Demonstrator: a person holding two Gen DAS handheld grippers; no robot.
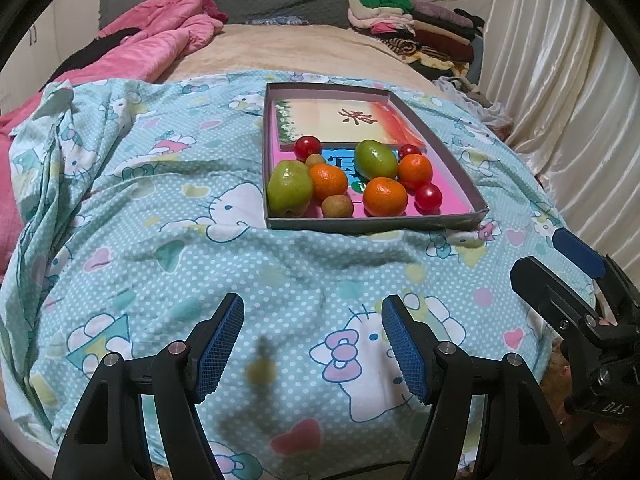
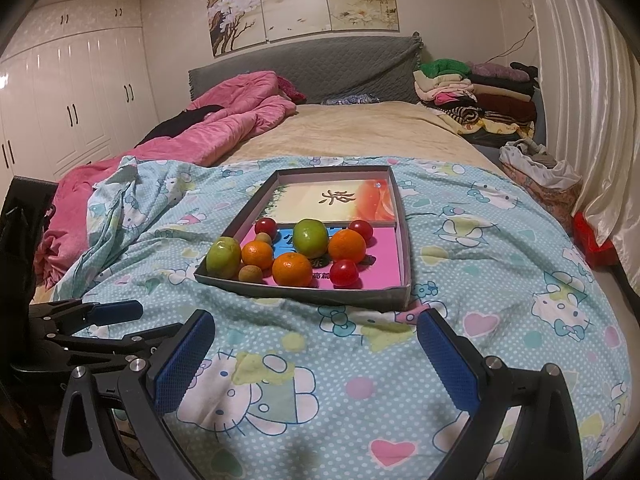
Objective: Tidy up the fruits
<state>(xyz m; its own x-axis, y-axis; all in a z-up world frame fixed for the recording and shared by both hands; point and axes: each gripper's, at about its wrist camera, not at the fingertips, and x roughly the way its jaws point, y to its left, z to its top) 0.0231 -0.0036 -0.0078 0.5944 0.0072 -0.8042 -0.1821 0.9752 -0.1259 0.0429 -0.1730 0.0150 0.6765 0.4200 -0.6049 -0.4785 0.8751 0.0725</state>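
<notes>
Bare patterned sheet point(image 2: 320, 380) lies open between both claws and the box point(image 2: 404, 280) at 12 o'clock. The box's low wall borders the crowded fruit point(image 2: 292, 269). Curtain point(image 2: 592, 128) closes off 3 o'clock; pink quilt point(image 2: 224, 128) lies at 10 o'clock.

green, orange, red and small brownish, perhaps longan, fruits point(image 1: 352, 180) clustered in shallow box point(image 1: 376, 222).

We see a bed with a cat-print sheet point(image 2: 460, 280), pink quilt point(image 2: 224, 128), folded clothes pile point(image 2: 480, 96), grey headboard point(image 2: 320, 68), white wardrobe point(image 2: 72, 108), wall paintings point(image 2: 304, 0), cream curtain point(image 1: 560, 92).
</notes>
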